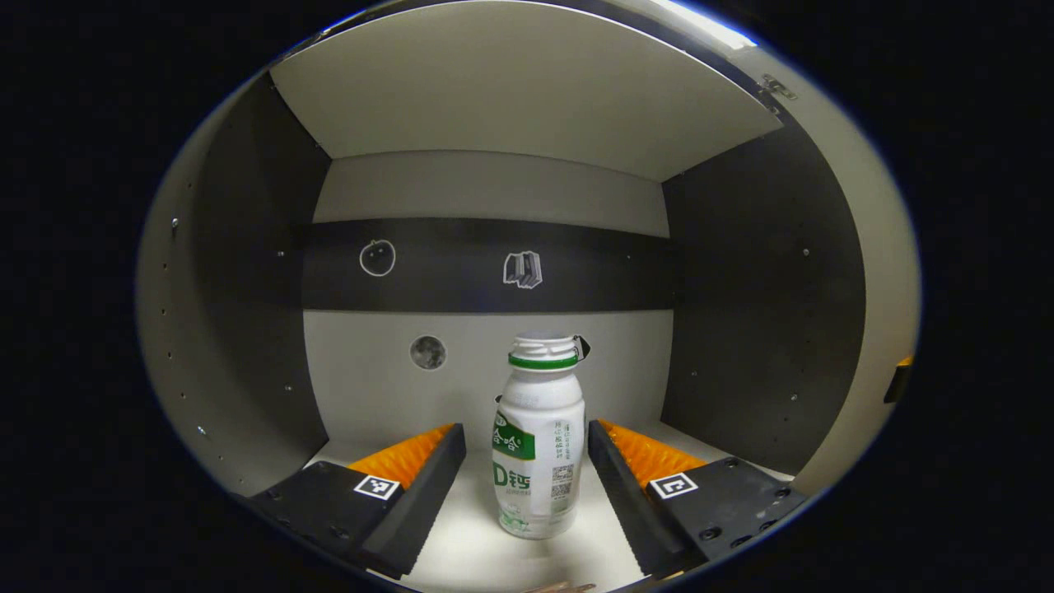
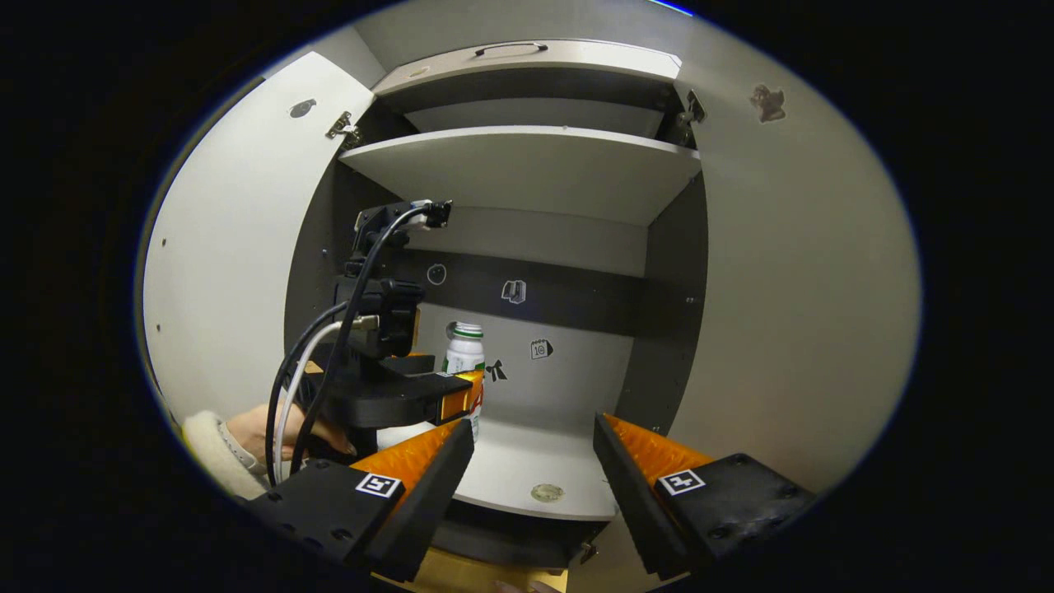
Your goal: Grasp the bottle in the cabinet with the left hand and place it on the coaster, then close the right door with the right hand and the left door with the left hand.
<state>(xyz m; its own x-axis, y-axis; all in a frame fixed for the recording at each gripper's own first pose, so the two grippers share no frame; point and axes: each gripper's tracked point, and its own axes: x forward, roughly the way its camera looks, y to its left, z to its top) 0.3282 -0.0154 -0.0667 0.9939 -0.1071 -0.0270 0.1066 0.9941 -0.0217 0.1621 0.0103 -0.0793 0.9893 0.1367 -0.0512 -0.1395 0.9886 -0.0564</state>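
the left gripper (image 1: 527, 449) sits nearest the lens, its two fingers spread to either side of the small white drink bottle (image 1: 538, 445) with daylight between each pad and the label, so nothing is clenched yet; the spread looks set to straddle the body below the green neck ring. the bottle stands upright on the cabinet's pale lower shelf (image 1: 461, 552), toward the middle, in front of a back wall with small stickers (image 1: 522, 269) on a dark band.

in the right gripper view the right gripper (image 2: 533, 445) hangs released and empty outside the cabinet, probably waiting for its door. from there the left gripper (image 2: 461, 399) reaches in beside the bottle (image 2: 464, 350), a hand (image 2: 272, 432) behind it. both doors, left door (image 2: 239, 247) and right door (image 2: 790, 288), stand swung wide.
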